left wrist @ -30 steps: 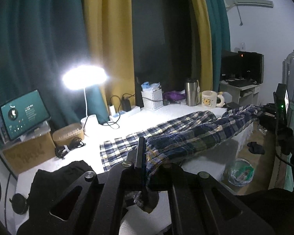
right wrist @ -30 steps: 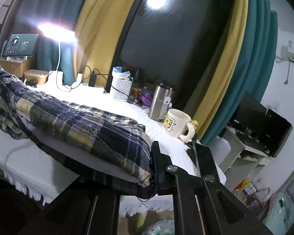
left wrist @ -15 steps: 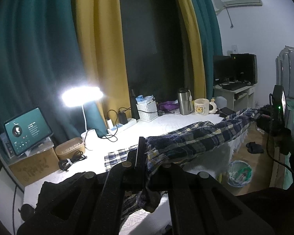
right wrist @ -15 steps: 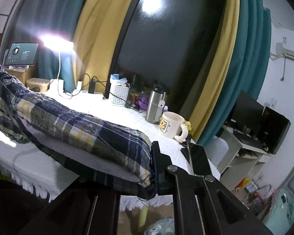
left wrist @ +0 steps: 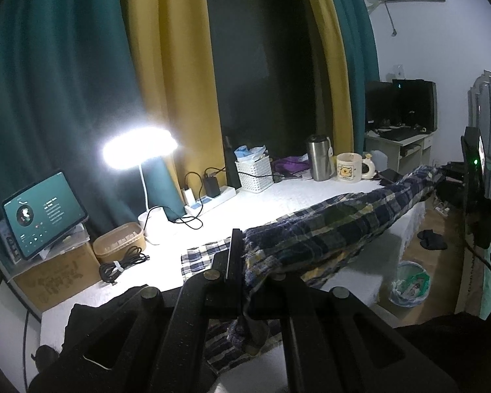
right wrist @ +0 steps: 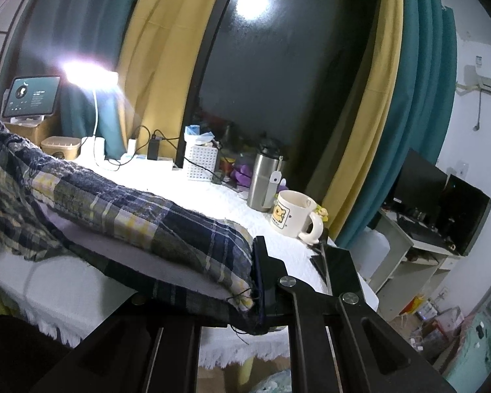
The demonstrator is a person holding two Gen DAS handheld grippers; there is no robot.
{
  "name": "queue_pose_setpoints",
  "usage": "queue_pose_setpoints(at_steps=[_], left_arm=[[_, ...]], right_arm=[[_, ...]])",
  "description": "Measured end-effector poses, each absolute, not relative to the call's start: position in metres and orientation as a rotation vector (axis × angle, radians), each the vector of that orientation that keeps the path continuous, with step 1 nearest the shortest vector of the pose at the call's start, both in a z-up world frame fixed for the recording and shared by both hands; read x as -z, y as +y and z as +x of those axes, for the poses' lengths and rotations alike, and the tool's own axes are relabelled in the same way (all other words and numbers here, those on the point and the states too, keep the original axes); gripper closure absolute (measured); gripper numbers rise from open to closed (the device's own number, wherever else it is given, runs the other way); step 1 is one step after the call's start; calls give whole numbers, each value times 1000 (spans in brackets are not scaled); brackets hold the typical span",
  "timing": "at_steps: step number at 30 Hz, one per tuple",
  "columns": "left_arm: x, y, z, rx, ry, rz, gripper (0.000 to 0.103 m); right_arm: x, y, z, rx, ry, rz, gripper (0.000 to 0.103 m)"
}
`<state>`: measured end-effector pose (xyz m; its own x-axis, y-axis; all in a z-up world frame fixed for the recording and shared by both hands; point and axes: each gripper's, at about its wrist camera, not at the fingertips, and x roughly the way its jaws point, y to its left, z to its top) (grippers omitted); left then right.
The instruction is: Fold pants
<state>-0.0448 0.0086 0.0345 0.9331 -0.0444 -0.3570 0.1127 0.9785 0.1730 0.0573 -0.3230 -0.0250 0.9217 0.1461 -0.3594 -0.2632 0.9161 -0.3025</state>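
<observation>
The blue, yellow and white plaid pants (left wrist: 327,229) hang stretched in the air above the white table (left wrist: 262,203). My left gripper (left wrist: 242,255) is shut on one end of the cloth, at the lower middle of the left wrist view. From there the fabric runs off to the right toward the other hand. In the right wrist view my right gripper (right wrist: 258,275) is shut on the other end of the pants (right wrist: 114,209), which sag leftward. A lower layer of the plaid cloth still trails on the table (right wrist: 65,288).
Along the back of the table stand a lit lamp (left wrist: 137,147), a tablet (left wrist: 42,213) on a cardboard box, a power strip (left wrist: 209,199), a white basket (left wrist: 253,175), a steel tumbler (left wrist: 319,162) and a mug (right wrist: 293,213). A dark garment (left wrist: 91,321) lies at the near left.
Both grippers have lifted a little with the pants. The cloth hangs higher and straighter above the table than a second ago.
</observation>
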Motion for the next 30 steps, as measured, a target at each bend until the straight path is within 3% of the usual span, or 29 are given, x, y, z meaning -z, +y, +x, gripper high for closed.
queue_pose_setpoints(at_steps=[30], left_arm=[[-9, 67, 84, 76, 520, 93, 102]], right_arm=[[29, -270, 183, -227, 479, -347, 93]])
